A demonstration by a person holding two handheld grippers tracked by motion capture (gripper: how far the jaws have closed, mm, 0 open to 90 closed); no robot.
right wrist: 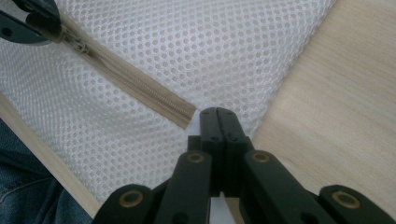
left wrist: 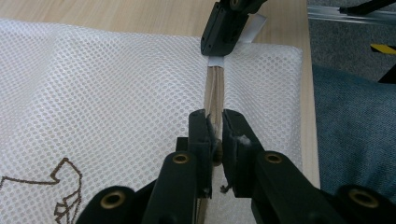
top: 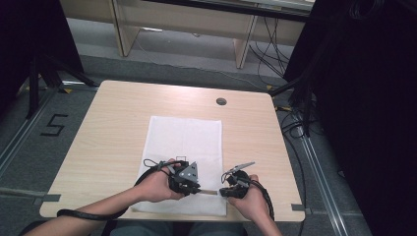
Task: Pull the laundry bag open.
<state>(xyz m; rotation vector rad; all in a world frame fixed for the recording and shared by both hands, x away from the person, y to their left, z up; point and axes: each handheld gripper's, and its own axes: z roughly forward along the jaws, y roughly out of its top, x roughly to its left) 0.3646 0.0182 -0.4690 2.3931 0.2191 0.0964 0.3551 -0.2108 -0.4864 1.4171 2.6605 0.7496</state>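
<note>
A white mesh bag (top: 184,137) lies flat on the wooden table (top: 108,142), its beige zipper (left wrist: 215,88) running along the near edge. My left gripper (top: 197,190) is shut on the zipper's slider (left wrist: 217,151), with the closed teeth stretching ahead of the jaws. In the left gripper view the left gripper (left wrist: 215,122) faces the right gripper (left wrist: 223,32). My right gripper (top: 222,191) is shut on the white fabric tab (left wrist: 215,61) at the zipper's end. In the right gripper view the right gripper (right wrist: 218,113) pinches mesh just past the zipper (right wrist: 140,86), and the left gripper (right wrist: 35,18) shows at upper left.
A round cable hole (top: 221,102) sits near the table's far edge. The near table edge (right wrist: 46,158) runs just behind the bag, with the person's blue trousers (left wrist: 355,135) below it. Cables (top: 295,123) and dark curtains stand right of the table; a brown printed mark (left wrist: 65,186) is on the mesh.
</note>
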